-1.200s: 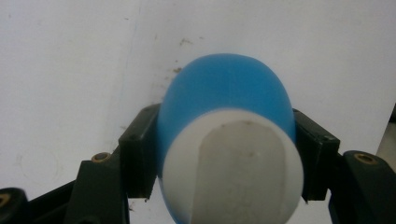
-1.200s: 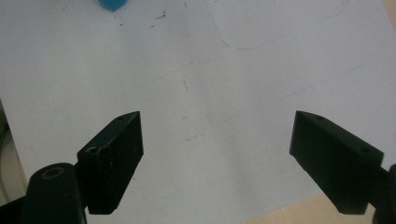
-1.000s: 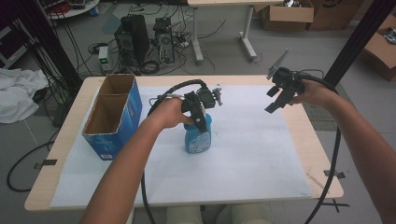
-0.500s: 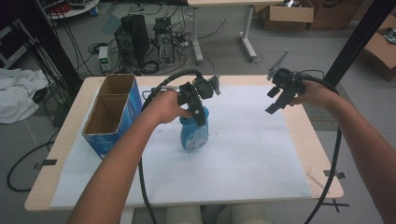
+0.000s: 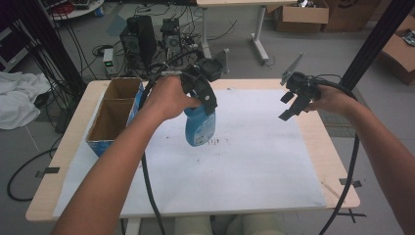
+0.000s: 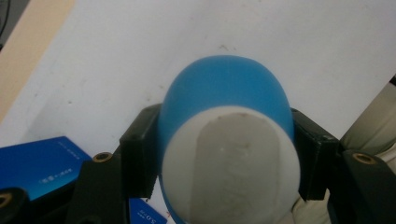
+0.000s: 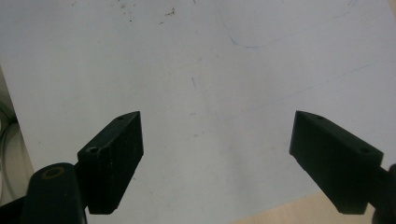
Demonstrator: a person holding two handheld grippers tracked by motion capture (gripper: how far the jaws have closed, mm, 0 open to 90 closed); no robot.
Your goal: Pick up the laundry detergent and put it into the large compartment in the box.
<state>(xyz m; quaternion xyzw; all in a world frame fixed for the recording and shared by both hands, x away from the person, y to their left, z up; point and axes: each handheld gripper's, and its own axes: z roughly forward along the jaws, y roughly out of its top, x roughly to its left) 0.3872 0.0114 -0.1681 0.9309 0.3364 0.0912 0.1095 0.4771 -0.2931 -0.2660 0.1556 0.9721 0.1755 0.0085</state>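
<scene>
The left gripper (image 5: 208, 105) has its jaws pressed on both sides of a blue bottle (image 5: 199, 126) and holds it in the air above the white paper (image 5: 254, 161) that covers the table (image 5: 78, 117). The bottle hangs just to the right of the open cardboard box (image 5: 113, 115). The right gripper (image 5: 292, 105) is well to the right of the bottle, its jaws wide apart with nothing between them.

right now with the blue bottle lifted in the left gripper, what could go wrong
The blue bottle hangs off the white sheet, pinched by the left gripper near its rounded top, so it may slip or swing. The cardboard box stands close beside it, so a sideways move could bump its wall.
</scene>
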